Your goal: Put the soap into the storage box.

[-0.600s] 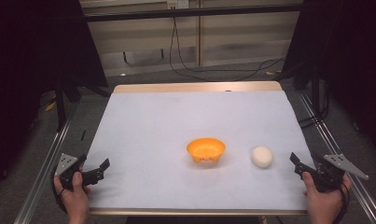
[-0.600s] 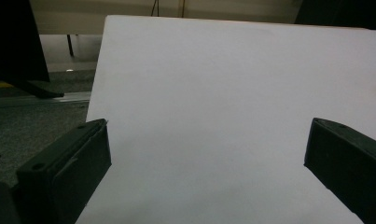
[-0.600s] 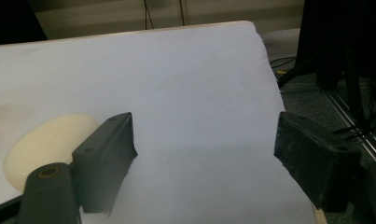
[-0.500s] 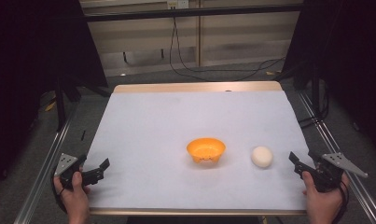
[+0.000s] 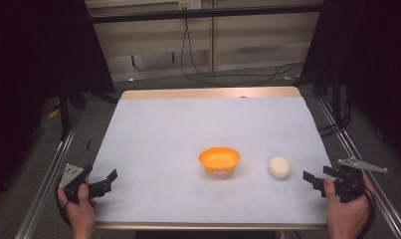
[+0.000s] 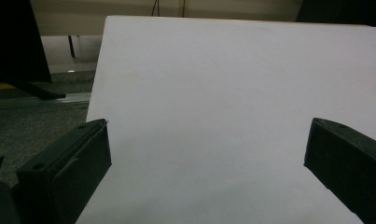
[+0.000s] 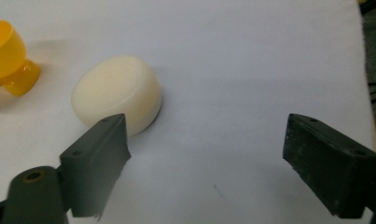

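Note:
An orange bowl (image 5: 219,160) stands upright near the middle of the white table (image 5: 188,129). To its right lies a cream round puck-shaped object (image 5: 279,167). My right gripper (image 5: 318,178) hovers open at the table's right front, just right of that cream object (image 7: 116,94), which lies beyond its left jaw; the bowl (image 7: 6,58) shows at that view's left edge. Held by a hand at the table's left front corner, my left gripper (image 5: 106,181) is open too, with bare table (image 6: 223,93) between its jaws.
Metal rails (image 5: 49,174) run along both sides of the table. A cable (image 5: 203,74) lies on the floor behind the far edge, and dark stands flank the back corners.
The right gripper has edged slightly left toward the cream object. The left gripper, bowl and cream object have stayed put.

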### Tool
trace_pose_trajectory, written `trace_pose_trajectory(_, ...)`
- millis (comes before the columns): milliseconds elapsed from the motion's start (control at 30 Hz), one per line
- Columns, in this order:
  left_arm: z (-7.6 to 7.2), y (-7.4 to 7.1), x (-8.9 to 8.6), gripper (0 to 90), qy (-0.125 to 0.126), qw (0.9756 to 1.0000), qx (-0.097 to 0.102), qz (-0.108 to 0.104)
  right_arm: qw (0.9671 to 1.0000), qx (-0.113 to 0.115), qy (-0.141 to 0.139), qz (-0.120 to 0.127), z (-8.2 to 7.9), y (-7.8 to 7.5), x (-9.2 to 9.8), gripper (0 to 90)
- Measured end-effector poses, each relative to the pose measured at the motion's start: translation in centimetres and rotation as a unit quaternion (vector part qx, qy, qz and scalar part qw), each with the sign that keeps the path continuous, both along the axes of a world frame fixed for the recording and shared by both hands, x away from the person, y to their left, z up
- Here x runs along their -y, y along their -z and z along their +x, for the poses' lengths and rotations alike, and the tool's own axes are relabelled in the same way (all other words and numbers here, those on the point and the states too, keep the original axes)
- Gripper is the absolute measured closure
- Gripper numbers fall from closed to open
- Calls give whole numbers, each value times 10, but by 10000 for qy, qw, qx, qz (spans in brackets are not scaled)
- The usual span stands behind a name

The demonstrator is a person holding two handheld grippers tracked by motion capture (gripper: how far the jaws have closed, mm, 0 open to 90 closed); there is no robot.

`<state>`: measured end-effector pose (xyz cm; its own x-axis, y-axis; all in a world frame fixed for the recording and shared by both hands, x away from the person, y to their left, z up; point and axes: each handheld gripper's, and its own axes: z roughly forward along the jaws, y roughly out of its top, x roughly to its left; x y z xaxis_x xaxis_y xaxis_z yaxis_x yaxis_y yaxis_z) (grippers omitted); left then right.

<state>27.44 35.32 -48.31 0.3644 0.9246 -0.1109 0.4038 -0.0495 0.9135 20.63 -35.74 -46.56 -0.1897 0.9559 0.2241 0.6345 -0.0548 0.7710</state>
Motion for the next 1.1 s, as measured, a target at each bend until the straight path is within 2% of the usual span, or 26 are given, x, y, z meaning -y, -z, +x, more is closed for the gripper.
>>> trace_pose_trajectory(33, 0, 0, 0, 4, 1, 10000, 1, -2, 9999, -149, -67, -5, 2, -1, -1, 96)
trace_pose_trajectory(133, 0, 0, 0, 3, 17, 10000, -14, 13, 9987, -435, -240, -124, 7, -2, -7, 61)
trace_pose_trajectory(233, 0, 0, 1, 4, 22, 10000, -14, 2, 9959, -662, -362, -502, 12, -3, -16, 46)
trace_pose_trajectory(333, 0, 0, 2, 4, 16, 10000, -18, 54, 9902, -1026, -443, -835, 19, -2, -23, 53)
trace_pose_trajectory(400, 0, 0, 2, 4, 23, 9999, -1, 113, 9846, -1334, -488, -1020, 24, -1, -27, 54)
trace_pose_trajectory(433, 0, 0, 2, 4, 46, 9999, -20, 104, 9846, -1334, -488, -1020, 24, -1, -27, 54)
trace_pose_trajectory(467, 0, 0, 3, 4, 33, 9999, -33, 144, 9818, -1453, -579, -1082, 27, 0, -29, 62)
trace_pose_trajectory(500, 1, 0, 3, 3, 39, 9999, -45, 158, 9808, -1543, -707, -956, 29, -1, -30, 73)
trace_pose_trajectory(533, 1, 0, 3, 3, 39, 9999, -45, 158, 9808, -1543, -707, -956, 29, -1, -30, 73)
trace_pose_trajectory(600, 1, 0, 3, 3, 32, 9999, -55, 159, 9776, -1698, -787, -965, 33, -3, -35, 51)
trace_pose_trajectory(733, 1, 0, 3, 3, 41, 9998, -65, 159, 9743, -1771, -900, -1063, 40, -6, -40, 32)
trace_pose_trajectory(833, 1, 0, 3, 3, 57, 9999, -53, 137, 9733, -1799, -924, -1087, 45, -10, -45, 32)
trace_pose_trajectory(1000, 1, 0, 3, 3, 56, 9998, -49, 181, 9692, -1888, -1087, -1149, 54, -11, -51, 40)
trace_pose_trajectory(1100, 1, 0, 3, 3, 61, 9998, -57, 153, 9693, -1892, -1082, -1137, 56, -11, -54, 46)
